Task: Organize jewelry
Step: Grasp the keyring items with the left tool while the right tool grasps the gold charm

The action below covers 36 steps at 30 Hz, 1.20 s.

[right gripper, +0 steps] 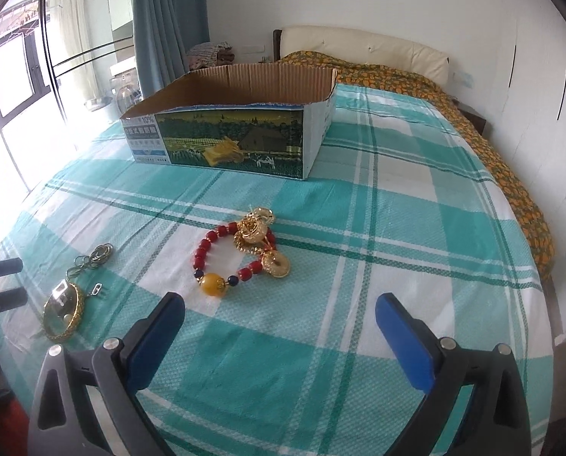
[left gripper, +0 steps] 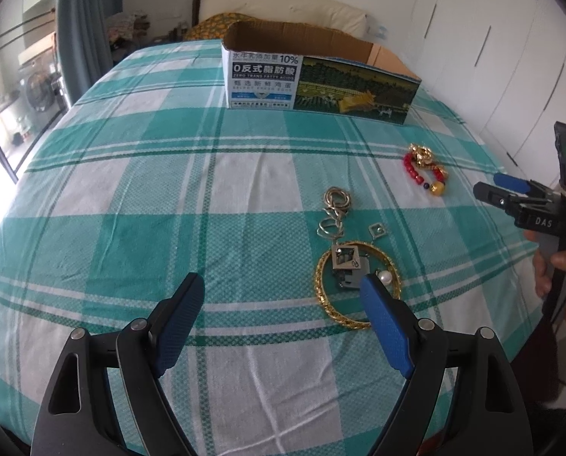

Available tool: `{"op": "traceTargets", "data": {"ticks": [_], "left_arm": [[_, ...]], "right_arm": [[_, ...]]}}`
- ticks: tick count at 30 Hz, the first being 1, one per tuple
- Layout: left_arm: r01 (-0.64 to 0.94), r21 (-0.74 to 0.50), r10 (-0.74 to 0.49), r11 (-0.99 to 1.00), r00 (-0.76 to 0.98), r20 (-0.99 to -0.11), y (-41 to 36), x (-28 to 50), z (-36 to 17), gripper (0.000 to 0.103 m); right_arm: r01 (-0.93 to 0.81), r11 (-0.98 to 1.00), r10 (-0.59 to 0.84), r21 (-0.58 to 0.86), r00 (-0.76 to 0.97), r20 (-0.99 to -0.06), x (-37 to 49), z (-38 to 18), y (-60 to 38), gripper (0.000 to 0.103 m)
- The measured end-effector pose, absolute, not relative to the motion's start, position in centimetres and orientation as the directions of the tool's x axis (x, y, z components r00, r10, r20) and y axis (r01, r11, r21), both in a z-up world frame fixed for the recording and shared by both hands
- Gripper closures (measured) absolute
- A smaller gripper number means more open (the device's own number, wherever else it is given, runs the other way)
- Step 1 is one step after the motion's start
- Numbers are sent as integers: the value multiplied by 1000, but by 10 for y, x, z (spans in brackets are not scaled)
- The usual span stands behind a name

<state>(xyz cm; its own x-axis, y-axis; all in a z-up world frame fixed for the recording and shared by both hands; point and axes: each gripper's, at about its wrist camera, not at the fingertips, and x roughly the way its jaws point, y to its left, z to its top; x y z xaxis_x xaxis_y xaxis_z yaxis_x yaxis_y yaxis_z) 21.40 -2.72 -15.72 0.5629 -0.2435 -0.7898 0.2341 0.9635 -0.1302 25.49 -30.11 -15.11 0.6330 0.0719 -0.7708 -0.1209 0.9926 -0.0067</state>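
Jewelry lies loose on the bed (left gripper: 131,197): gold bangle (left gripper: 323,296) at 1 o'clock of the spread, empty left tool (left gripper: 283,304), red bead bracelet (right gripper: 222,250) at 11 o'clock of the spread right tool (right gripper: 279,319), cardboard box (right gripper: 230,121) beyond; first pick pending, needing descent and closing.

A teal-and-white checked bedsheet (right gripper: 359,228) with dark green lines carries a red-beaded bracelet (right gripper: 222,254) with one amber-yellow bead, a gold chain bangle (left gripper: 336,304), silver rings (left gripper: 334,209) and a brown cardboard box (right gripper: 230,129) printed with a dark green farm scene, beside an orange-patterned blanket (right gripper: 492,144).
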Motion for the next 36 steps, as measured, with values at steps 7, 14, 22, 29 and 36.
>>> {"op": "traceTargets", "data": {"ticks": [7, 14, 22, 29, 36], "left_arm": [[241, -197, -299, 950, 524, -798, -43, 247, -158, 18], [266, -204, -314, 942, 488, -814, -62, 261, -167, 20], [293, -204, -325, 934, 457, -828, -72, 273, -171, 36], [322, -173, -310, 931, 446, -840, -85, 278, -174, 77], [315, -231, -360, 921, 454, -815, -78, 283, -167, 100]], "right_arm": [[-109, 994, 62, -10, 635, -770, 258, -154, -299, 1], [-173, 984, 140, 39, 620, -772, 288, -156, -292, 1], [-252, 968, 165, 24, 556, -815, 326, -167, -277, 32], [-290, 957, 163, 10, 509, -845, 344, -179, -273, 79], [-270, 961, 198, 51, 555, -808, 333, -161, -282, 81]]}}
